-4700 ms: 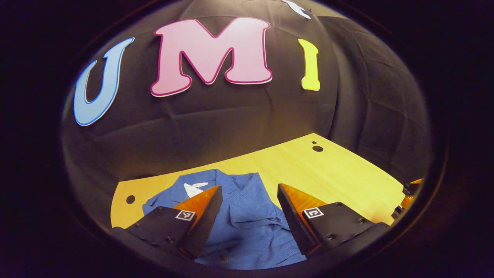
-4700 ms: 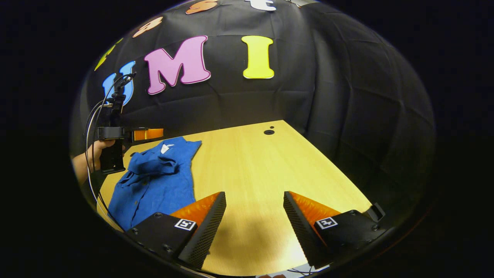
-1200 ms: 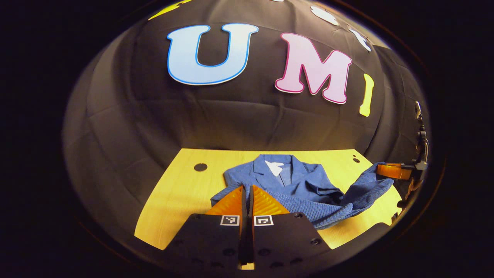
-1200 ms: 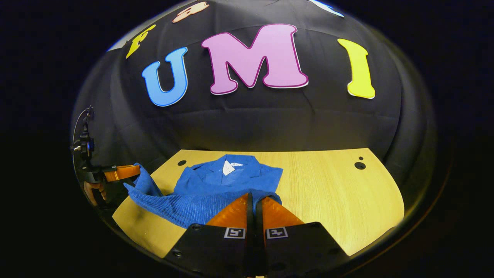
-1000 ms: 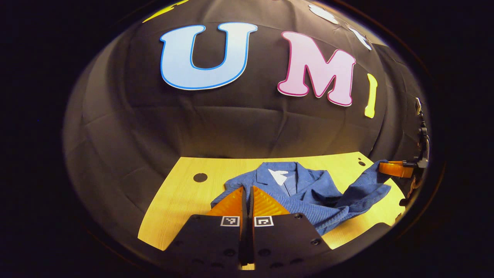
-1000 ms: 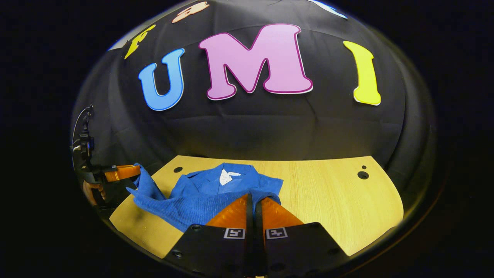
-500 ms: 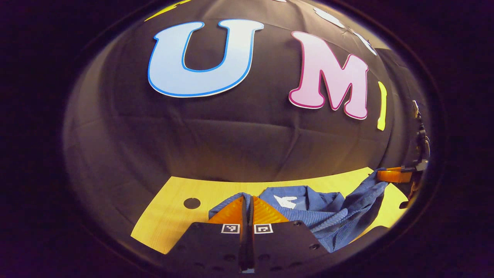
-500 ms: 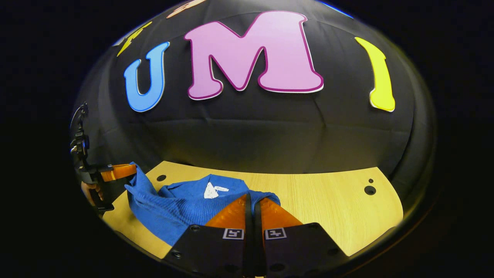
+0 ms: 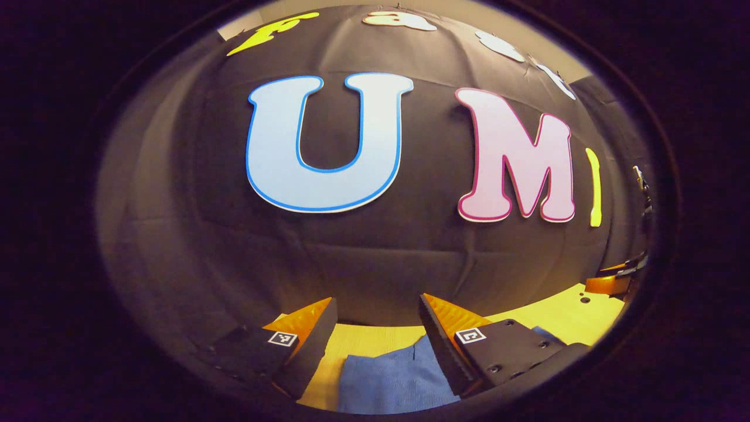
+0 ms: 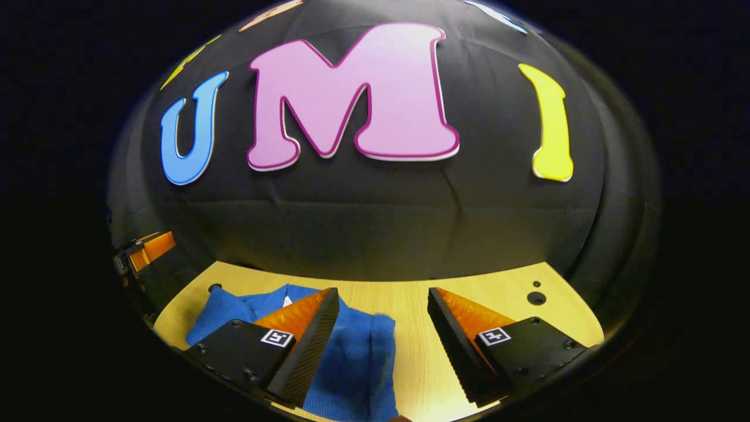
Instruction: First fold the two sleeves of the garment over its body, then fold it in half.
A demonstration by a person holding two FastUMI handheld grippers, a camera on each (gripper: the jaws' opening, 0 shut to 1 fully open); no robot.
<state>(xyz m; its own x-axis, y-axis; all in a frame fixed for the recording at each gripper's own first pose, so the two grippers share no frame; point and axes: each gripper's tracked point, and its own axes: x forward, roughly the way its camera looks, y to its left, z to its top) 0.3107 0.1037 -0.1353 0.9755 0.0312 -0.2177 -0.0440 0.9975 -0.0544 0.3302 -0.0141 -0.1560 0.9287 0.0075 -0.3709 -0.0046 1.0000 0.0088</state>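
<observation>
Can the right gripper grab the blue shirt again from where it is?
Probably yes. The right gripper has its jaws open, and the blue shirt lies on the table right beneath them, with nothing between.

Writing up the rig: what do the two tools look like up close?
Left tool and right tool match: two wedge-shaped fingers tapering to a point, ridged on the inner faces, on black blocks fixed with screws. Each block carries a small square black-and-white marker.
</observation>
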